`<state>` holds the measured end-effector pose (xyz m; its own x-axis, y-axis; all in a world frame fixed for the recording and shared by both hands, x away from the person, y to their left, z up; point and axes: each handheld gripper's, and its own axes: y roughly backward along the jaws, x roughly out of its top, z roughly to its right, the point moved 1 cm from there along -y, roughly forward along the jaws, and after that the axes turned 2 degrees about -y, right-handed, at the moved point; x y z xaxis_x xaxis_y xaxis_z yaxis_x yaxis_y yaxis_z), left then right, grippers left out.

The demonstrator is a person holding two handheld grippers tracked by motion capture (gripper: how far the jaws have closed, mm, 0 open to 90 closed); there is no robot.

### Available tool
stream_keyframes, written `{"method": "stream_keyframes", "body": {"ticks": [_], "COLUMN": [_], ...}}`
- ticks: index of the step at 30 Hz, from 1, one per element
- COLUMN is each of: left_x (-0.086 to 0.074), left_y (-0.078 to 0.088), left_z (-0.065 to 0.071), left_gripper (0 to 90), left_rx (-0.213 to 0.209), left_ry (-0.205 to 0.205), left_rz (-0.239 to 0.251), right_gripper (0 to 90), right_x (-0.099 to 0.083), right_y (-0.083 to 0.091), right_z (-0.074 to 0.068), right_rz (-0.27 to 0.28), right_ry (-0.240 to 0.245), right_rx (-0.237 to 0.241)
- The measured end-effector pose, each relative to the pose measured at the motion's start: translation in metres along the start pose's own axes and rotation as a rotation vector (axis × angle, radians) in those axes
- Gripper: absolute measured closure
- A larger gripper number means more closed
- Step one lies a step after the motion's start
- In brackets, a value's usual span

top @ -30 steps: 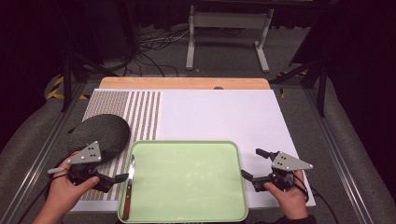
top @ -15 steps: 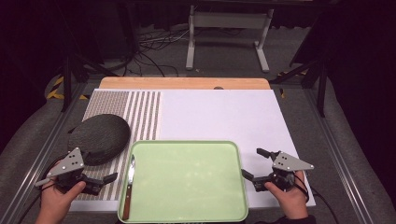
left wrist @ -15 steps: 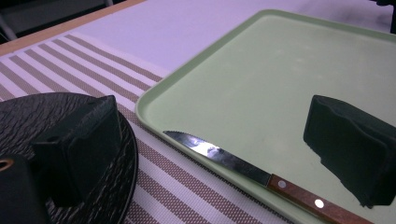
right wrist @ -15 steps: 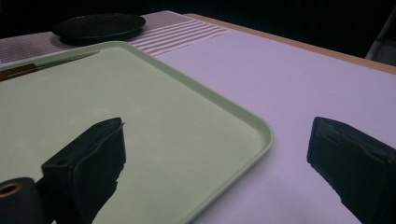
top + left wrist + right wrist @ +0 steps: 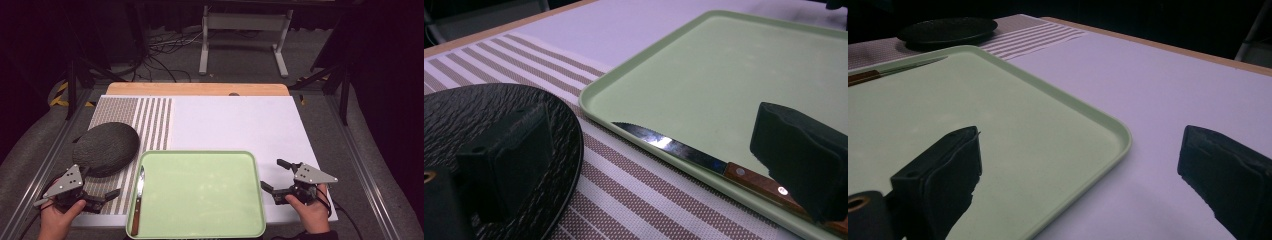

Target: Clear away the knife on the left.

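Observation:
A pale green tray [image 5: 210,200] lies at the front middle of the table. A knife [image 5: 138,197] with a wooden handle lies along its left side, blade pointing away from me. My left gripper [image 5: 100,183] is open at the front left, over the striped mat, between the tray and a black plate [image 5: 106,147]. In the left gripper view the knife [image 5: 684,150] and the tray's rim [image 5: 591,100] lie ahead between the open jaws of the left gripper [image 5: 651,140]. My right gripper [image 5: 272,174] is open just beside the tray's right rim. Its own view shows the tray [image 5: 923,110] corner ahead of the right gripper [image 5: 1080,142].
A brown-striped mat [image 5: 150,120] covers the table's left part and a white mat [image 5: 235,120] the rest. A wooden strip [image 5: 195,89] runs along the far edge. Metal rails flank the table; a stand and cables are on the floor beyond.
My left gripper has drawn back leftward and toward me, away from the tray's left rim, uncovering more of the black plate. The right gripper has hardly moved.

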<state>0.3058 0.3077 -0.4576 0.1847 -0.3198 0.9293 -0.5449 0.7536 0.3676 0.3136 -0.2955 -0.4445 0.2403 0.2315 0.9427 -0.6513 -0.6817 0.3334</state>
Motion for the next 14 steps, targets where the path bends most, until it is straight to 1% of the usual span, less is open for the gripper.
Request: {"method": "stream_keyframes", "body": {"ticks": [2, 3, 4, 8, 11, 12, 14], "left_x": [-0.0028, -0.0046, -0.0062, -0.0081, -0.008, -0.008, -0.0076], "left_y": [0.0, -0.0008, -0.0009, -0.0007, -0.0006, -0.0009, -0.0012], "left_z": [-0.0003, -0.0003, -0.0006, -0.0017, -0.0013, -0.0006, -0.0006], "left_gripper": [4.7, 4.7, 4.8, 4.6, 4.4, 4.4, 4.3], "left_rx": [-0.006, -0.01, -0.017, -0.022, -0.025, -0.029, -0.029], "left_ry": [0.012, 0.021, 0.03, 0.054, 0.056, 0.063, 0.059], "left_rz": [-0.006, 0.002, -0.001, 0.012, 0.011, 0.014, 0.015], "right_gripper": [4.9, 4.9, 4.9, 4.8, 4.7, 4.7, 4.7], "right_x": [-0.0017, -0.0022, -0.0025, -0.0028, -0.0027, -0.0027, -0.0025], "right_y": [-0.0005, -0.0005, -0.0005, -0.0001, -0.0001, 0.0, 0.0002], "right_z": [0.0008, 0.001, 0.0011, 0.0013, 0.0015, 0.0015, 0.0016], "right_rz": [-0.001, -0.002, -0.003, 0.002, 0.002, 0.002, 0.004], "right_ry": [-0.005, -0.006, -0.007, -0.01, -0.011, -0.012, -0.012], "right_rx": [-0.002, -0.005, -0.008, -0.006, -0.006, -0.007, -0.007]}}
